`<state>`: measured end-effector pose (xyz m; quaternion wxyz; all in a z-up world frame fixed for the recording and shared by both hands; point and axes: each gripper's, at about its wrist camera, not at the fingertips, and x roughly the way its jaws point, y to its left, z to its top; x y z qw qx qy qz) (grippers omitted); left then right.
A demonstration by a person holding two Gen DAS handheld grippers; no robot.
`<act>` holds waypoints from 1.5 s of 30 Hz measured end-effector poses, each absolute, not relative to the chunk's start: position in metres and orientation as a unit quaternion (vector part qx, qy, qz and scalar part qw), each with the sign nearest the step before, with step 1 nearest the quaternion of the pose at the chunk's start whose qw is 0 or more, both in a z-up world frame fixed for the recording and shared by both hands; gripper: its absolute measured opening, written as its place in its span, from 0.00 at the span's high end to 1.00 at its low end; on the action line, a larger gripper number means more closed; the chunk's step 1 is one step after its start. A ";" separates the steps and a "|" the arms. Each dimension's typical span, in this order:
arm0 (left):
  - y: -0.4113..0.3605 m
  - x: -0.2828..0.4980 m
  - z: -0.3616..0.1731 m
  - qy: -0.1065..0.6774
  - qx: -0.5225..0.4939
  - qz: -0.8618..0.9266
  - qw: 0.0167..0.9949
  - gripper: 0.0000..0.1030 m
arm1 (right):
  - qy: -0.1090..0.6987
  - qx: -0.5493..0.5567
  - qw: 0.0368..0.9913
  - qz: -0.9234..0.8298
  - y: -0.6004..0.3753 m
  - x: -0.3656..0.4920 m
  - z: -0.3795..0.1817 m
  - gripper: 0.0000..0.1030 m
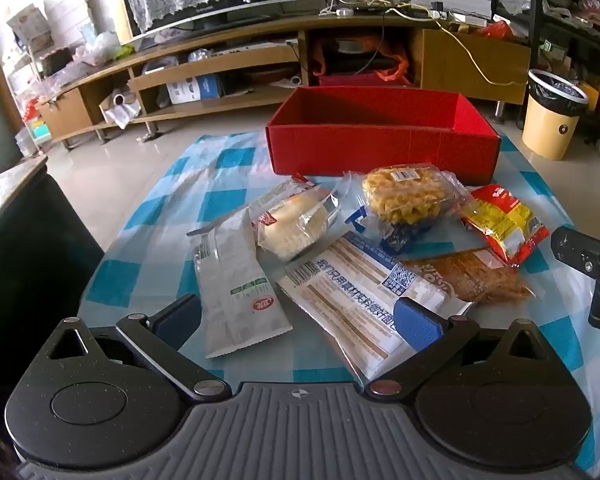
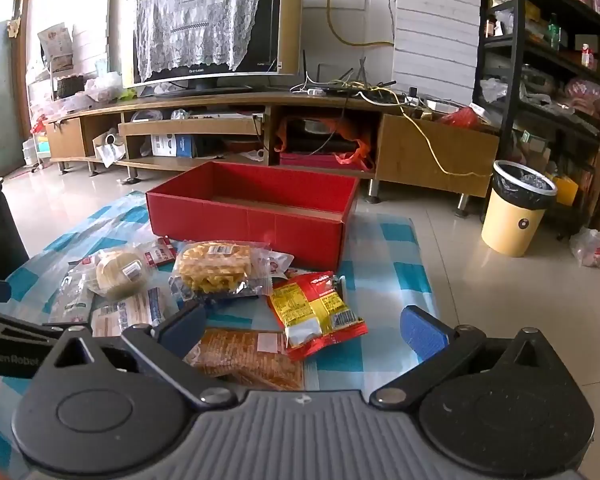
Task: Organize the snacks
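While the red box (image 2: 252,216) sits apparently empty at the far end of the blue-checked cloth (image 1: 148,216), every snack lies loose in front of it, so the sorting looks unstarted. Both grippers, the left gripper (image 1: 298,320) and right gripper (image 2: 302,326), hover with jaws spread wide, holding nothing. Nearest the left are a white wrapper (image 1: 236,280) and a flat bread packet (image 1: 364,292); the right faces a brown cracker pack (image 2: 256,354) and a red-yellow bag (image 2: 316,312). Overlapping packets, including the waffle pack (image 2: 216,268), may complicate clean pickups. A bin (image 2: 516,208) stands well apart.
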<state>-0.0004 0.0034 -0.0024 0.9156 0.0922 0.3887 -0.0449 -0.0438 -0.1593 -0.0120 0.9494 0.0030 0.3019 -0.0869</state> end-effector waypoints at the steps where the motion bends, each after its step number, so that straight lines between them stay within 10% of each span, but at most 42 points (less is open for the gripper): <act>1: 0.001 -0.001 -0.005 0.389 0.098 -0.043 0.915 0.00 | 0.302 0.002 0.949 -0.087 -0.160 -0.043 -0.011 0.02; 45: -0.003 -0.001 -0.017 0.414 0.097 -0.045 0.904 0.00 | 0.370 -0.013 0.926 -0.069 -0.146 -0.033 -0.031 0.02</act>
